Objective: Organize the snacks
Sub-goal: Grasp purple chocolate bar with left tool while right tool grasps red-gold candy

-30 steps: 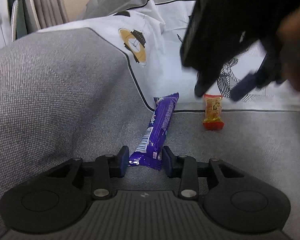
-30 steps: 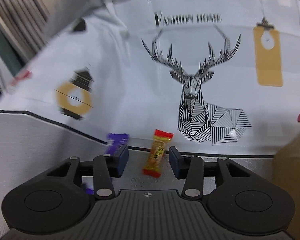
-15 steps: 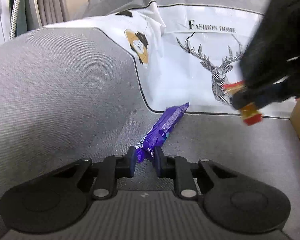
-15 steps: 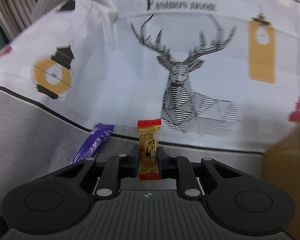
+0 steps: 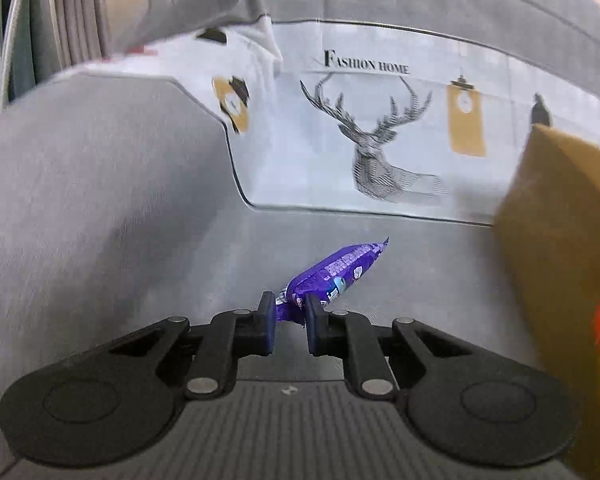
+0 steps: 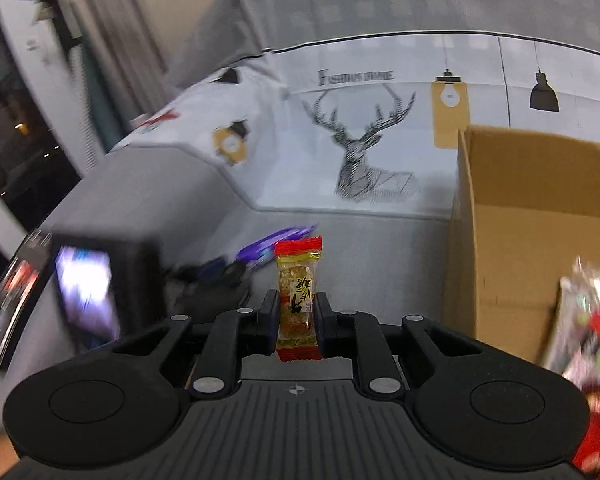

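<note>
A grey woven sofa seat fills both views, backed by a white printed cover with a stag drawing and the words "Fashion Home".

The left gripper is clenched on the near end of a purple snack bar, which slants away from the jaws toward one o'clock with its far tip above the grey fabric. Past that tip the seat runs bare up to the black piping at the cover's lower edge. At three o'clock a brown cardboard box stands close, its near corner crowding the right side; a red blur shows against it, too smeared to identify.

The right gripper grips a small red-ended, clear-wrapped snack held upright between its pads. At ten o'clock from these jaws the left gripper and purple bar appear blurred, with a lit screen beside them at nine o'clock. At two to three o'clock the cardboard box shows its open top and bare inner wall, with a shiny wrapped packet at its near edge. Curtains hang at eleven o'clock.
</note>
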